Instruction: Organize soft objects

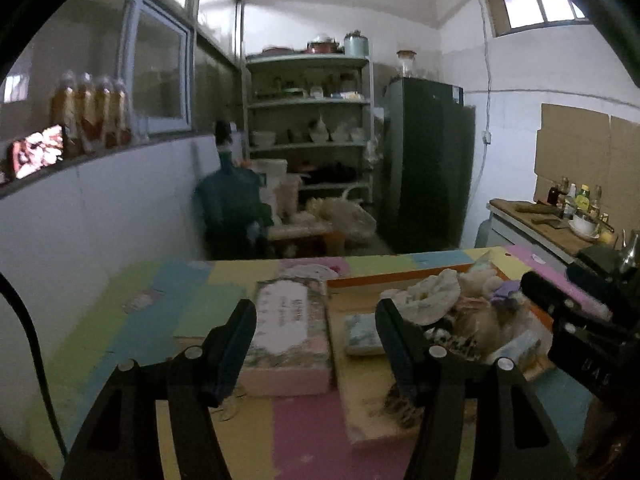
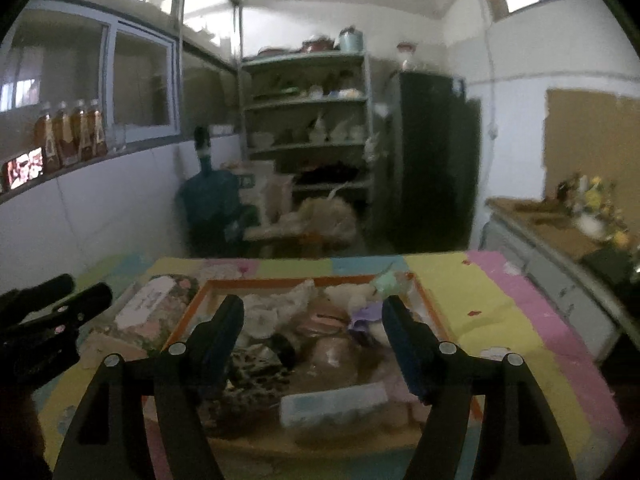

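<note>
From the left wrist, the left tool [image 1: 316,326] hangs spread and empty over the flat floral-printed box [image 1: 289,332] on the pastel-patchwork table [image 1: 160,320]. From the right wrist, the right tool [image 2: 313,322], also spread, faces the orange-rimmed cardboard tray [image 2: 424,292] heaped with soft cloth items [image 2: 304,332]; sorting looks barely begun.

Four amber bottles [image 1: 90,114] on the ledge — one floral box [image 1: 289,330], one orange-rimmed tray [image 2: 308,280].
</note>
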The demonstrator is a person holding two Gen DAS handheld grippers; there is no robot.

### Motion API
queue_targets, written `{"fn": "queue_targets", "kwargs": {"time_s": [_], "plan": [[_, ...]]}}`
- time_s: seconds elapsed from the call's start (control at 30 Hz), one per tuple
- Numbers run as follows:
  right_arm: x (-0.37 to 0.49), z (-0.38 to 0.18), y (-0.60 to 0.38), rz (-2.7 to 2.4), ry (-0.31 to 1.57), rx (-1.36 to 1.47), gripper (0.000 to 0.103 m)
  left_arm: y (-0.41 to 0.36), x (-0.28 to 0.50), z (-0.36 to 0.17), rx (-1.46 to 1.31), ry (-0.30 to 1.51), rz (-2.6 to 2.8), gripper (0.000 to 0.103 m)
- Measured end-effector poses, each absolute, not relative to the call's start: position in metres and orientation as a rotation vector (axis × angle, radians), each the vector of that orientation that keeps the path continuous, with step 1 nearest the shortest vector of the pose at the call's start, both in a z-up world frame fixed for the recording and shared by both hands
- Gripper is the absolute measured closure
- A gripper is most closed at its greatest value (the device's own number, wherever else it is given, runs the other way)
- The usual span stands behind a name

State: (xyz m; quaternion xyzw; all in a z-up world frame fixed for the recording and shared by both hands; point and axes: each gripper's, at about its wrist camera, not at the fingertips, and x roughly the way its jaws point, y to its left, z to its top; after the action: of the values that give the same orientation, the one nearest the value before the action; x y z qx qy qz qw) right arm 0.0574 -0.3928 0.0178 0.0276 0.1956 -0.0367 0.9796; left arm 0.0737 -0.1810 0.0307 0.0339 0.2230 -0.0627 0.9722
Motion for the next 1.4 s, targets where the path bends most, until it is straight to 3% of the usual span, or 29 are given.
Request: {"fn": "queue_targets", "kwargs": {"time_s": [0.8,1.4], "plan": [[-0.085,0.010,-0.278,-0.135,0.347,0.117,0.026,-0.088,-0.059,0.020,-0.007,0.405,-0.120,0.041],[-0.138,0.018,-0.272,-0.134,0.280,0.076,0.026,-0.090,-0.106,0.025,0.004,0.362,-0.078,0.041]]}}
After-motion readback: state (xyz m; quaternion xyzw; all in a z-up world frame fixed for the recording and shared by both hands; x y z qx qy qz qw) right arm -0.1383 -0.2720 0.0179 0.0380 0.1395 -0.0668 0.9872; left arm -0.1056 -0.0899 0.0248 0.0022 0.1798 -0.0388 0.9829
